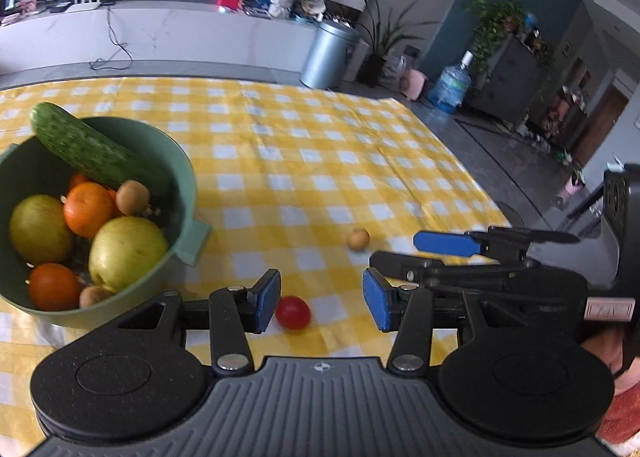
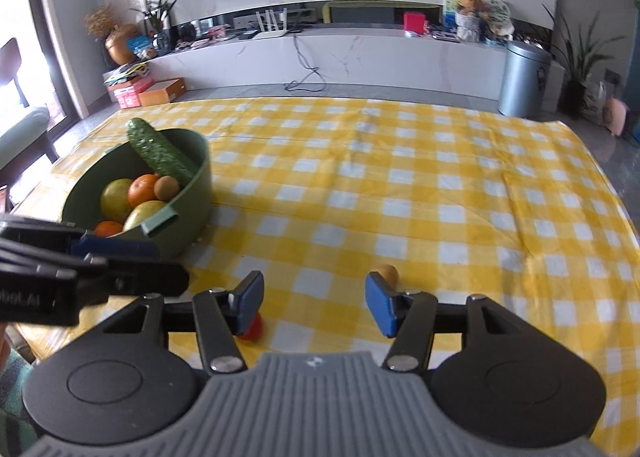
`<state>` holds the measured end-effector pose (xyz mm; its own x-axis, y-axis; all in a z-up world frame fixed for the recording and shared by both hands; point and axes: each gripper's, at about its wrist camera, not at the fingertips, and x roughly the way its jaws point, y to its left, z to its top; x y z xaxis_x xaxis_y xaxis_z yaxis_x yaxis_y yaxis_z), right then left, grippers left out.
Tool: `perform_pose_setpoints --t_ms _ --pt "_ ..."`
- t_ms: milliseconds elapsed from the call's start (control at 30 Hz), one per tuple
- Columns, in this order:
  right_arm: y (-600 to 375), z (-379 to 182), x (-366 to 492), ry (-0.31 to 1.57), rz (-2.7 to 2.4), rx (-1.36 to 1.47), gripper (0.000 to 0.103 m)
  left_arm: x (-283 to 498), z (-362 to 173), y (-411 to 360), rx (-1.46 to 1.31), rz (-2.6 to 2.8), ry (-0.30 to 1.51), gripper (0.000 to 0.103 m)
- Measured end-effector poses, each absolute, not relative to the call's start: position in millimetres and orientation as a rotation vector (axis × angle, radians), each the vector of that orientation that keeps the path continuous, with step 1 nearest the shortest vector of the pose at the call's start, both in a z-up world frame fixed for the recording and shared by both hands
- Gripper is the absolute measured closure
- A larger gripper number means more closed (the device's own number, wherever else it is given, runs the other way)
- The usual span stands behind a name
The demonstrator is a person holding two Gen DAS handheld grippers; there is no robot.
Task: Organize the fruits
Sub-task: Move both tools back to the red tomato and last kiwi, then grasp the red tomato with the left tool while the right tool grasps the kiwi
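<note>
Left gripper [image 1: 322,299] open, checked tablecloth [image 1: 320,145] (living room)

We can read only one text: white letters "bot.AI", cut off at the frame's nine o'clock edge, on the black body of the left gripper [image 2: 132,257] in the right wrist view. A pink tag on the right gripper [image 1: 416,261] carries marks too blurred to read.
</note>
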<state>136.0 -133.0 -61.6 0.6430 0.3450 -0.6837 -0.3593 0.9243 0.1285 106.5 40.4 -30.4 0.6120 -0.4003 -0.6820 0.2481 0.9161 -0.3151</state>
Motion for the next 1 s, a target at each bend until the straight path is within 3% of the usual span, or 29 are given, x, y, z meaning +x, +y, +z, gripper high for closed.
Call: perform_pose_setpoints --t_ms 300,800,1000 --pt "-158.7 -81.1 144.9 0.828 0.346 0.135 0.049 111.8 -63.6 20.3 -0.150 -0.361 0.920 0.047" --pt "-154.0 -99.5 163.1 0.912 0.311 0.152 0.050 126.3 -95.8 16.2 -0.193 -0.248 0.952 0.047" --pt "-149.8 -103.1 166.9 0.922 0.313 0.138 0.051 129.9 -98.4 15.0 -0.197 -0.220 0.956 0.055"
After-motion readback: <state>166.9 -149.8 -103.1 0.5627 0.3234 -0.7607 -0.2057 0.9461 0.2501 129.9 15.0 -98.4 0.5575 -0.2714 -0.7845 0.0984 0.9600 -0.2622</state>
